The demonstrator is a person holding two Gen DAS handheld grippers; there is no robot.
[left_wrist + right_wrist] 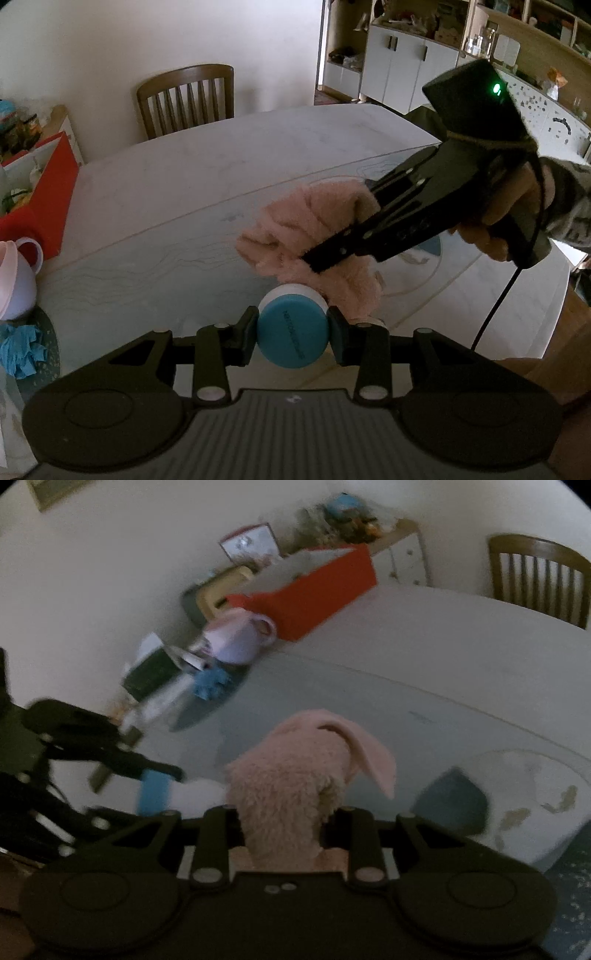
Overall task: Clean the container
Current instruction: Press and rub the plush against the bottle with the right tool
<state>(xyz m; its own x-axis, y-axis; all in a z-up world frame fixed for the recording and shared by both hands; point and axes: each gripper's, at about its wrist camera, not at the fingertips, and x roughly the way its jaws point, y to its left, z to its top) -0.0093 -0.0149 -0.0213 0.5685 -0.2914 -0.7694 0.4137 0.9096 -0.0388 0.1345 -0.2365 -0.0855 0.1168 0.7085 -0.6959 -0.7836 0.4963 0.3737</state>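
The left gripper [291, 338] is clamped on the container [291, 334], a small white tub with a blue lid, one finger on each side of the lid; the lid faces back toward the left wrist camera, so the tub's long axis runs straight forward, away from that gripper and out over the tabletop [207, 173]. The right gripper [332, 236] is clenched on a pink fluffy cloth [314, 236], which bulges out past its fingers; the cloth hangs just beyond the container, on its far right side, and seems to touch the white body there, though contact is hard to confirm; so the wiping move, in my judgement, turns on bringing the cloth down and leftward across the tub's far end, the right hand [517, 218] being the one to travel. In the right wrist view the blurred container [155, 792] lies low and left of the cloth [295, 786].

The container is held above the pale marbled tabletop; left of the container stand a white-and-pink jug [16, 280], a crumpled blue cloth [22, 350] and a red box [55, 184]; beyond it a wooden chair [188, 98], and far right of it white cabinets [402, 70] under crowded shelves.
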